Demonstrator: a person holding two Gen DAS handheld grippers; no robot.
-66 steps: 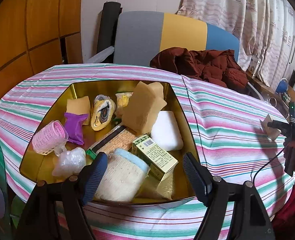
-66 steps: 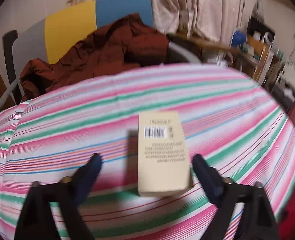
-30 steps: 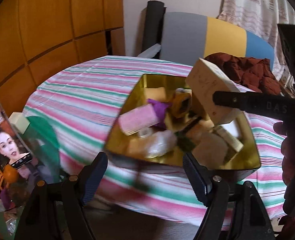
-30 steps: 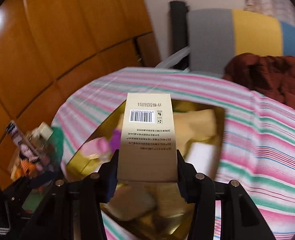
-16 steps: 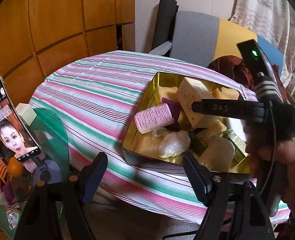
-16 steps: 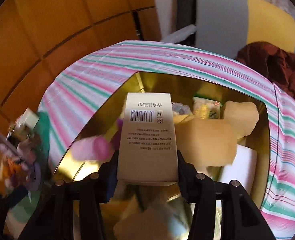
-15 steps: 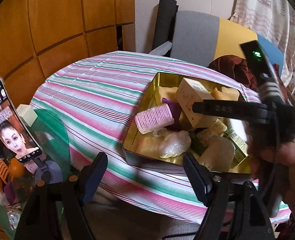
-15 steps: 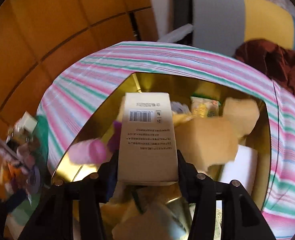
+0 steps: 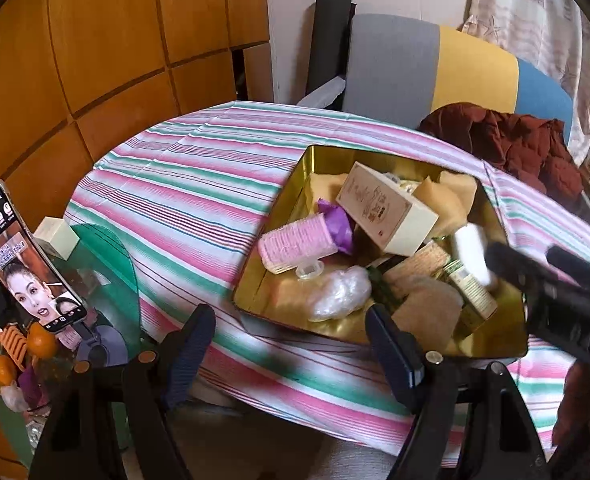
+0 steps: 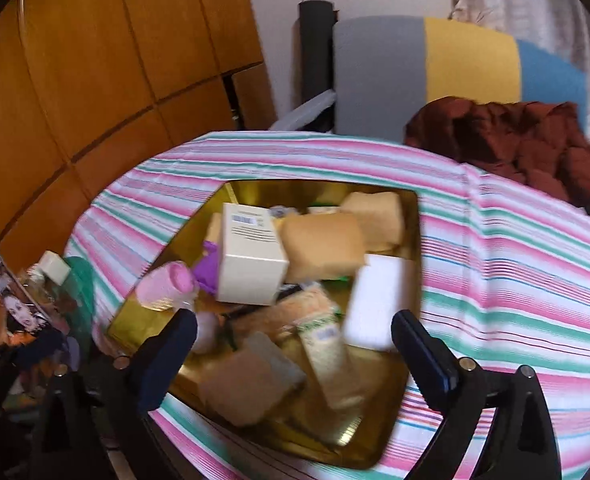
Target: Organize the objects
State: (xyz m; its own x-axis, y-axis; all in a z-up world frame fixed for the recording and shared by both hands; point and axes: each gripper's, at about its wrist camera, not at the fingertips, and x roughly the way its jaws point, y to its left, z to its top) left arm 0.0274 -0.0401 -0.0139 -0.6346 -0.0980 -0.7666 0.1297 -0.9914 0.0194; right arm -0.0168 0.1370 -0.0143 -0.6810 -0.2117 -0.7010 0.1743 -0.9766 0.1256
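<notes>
Placement step judged complete: cream box (image 10: 253, 258) lying tilted atop clutter inside gold tin (image 10: 413, 216) on counter (image 10: 515, 264); right hand-held gripper (image 10: 293, 354) and left hand-held gripper (image 9: 291, 346) both spread wide, empty; next, locate another loose item.

You see a gold tin (image 9: 491, 216) on the counter's pink, green and white striped cloth (image 9: 183, 184). Inside lie a cream box (image 9: 387, 216), a pink ribbed roller (image 9: 295, 242) and a purple wrapper (image 9: 337, 222). Far off sits a grey, yellow and blue chair (image 9: 435, 68).
</notes>
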